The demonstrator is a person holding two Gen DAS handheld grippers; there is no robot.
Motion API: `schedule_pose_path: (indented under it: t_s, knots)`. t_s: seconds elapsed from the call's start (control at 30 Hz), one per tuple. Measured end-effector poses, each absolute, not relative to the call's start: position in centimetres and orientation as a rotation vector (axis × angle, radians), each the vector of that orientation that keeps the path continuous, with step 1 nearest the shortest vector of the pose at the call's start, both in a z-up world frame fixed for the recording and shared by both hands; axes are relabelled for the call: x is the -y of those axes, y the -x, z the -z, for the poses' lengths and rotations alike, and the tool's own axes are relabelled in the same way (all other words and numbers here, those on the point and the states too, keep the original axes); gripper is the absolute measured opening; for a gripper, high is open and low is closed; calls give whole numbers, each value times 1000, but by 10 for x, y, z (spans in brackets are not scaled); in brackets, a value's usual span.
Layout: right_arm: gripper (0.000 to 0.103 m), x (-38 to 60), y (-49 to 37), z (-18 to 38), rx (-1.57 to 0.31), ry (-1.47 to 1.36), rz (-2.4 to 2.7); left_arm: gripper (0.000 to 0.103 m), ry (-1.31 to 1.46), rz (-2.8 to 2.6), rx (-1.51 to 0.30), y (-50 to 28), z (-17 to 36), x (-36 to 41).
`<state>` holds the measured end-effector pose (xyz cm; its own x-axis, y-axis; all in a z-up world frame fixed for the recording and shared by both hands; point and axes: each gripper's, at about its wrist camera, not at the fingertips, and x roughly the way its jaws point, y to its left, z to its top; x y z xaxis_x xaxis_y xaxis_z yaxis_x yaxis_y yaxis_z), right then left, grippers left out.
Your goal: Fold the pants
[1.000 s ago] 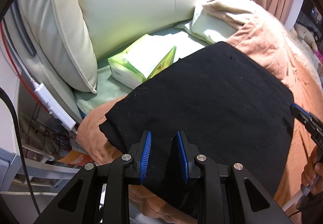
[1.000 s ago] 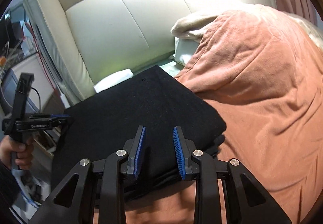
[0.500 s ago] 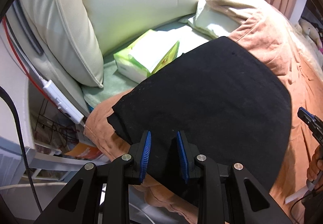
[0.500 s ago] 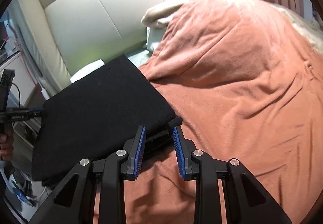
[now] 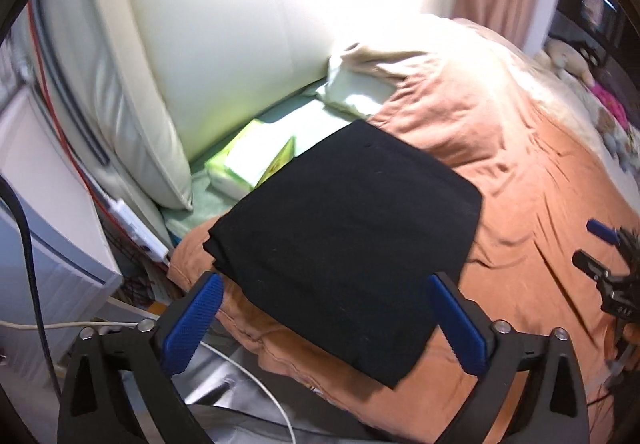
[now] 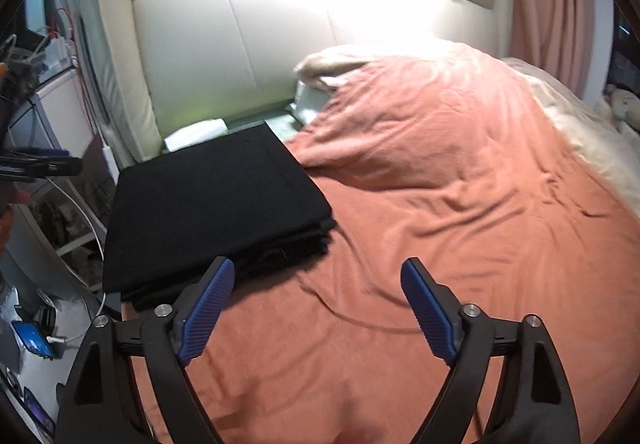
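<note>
Black pants [image 5: 344, 244], folded into a flat rectangle, lie on the orange blanket [image 5: 532, 203] near the bed's left edge, by the cream headboard [image 5: 260, 23]. Left gripper [image 5: 324, 304] jaws have just been opening, now spread wide, pants seen between and beyond the tips, pads not touching cloth. Right gripper [image 6: 318, 280] jaws have also just been opening, spread over bare blanket; pants just left of its left pad. Green tissue pack [image 5: 248, 163] sits behind the pants.
</note>
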<state>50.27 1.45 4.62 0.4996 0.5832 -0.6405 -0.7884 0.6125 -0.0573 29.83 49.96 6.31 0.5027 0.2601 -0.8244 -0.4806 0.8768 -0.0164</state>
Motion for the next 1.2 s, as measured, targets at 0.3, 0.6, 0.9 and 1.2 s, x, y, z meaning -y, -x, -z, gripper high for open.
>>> schedule_pose_path:
  t_s: [0.3, 0.6, 0.9, 1.2]
  knots:
    - [103, 32, -440, -115, -525, 364, -767, 102, 206, -417, -829, -267, -131, -445]
    - [103, 76, -381, -145, -516, 347, -752, 103, 202, -364, -786, -233, -163, -404]
    - [103, 144, -323, -160, -479, 290, -708, 102, 149, -283, -735, -205, -177, -337]
    - [103, 208, -273, -159, -461, 260, -640, 102, 86, -174, -664, -175, -180, -254]
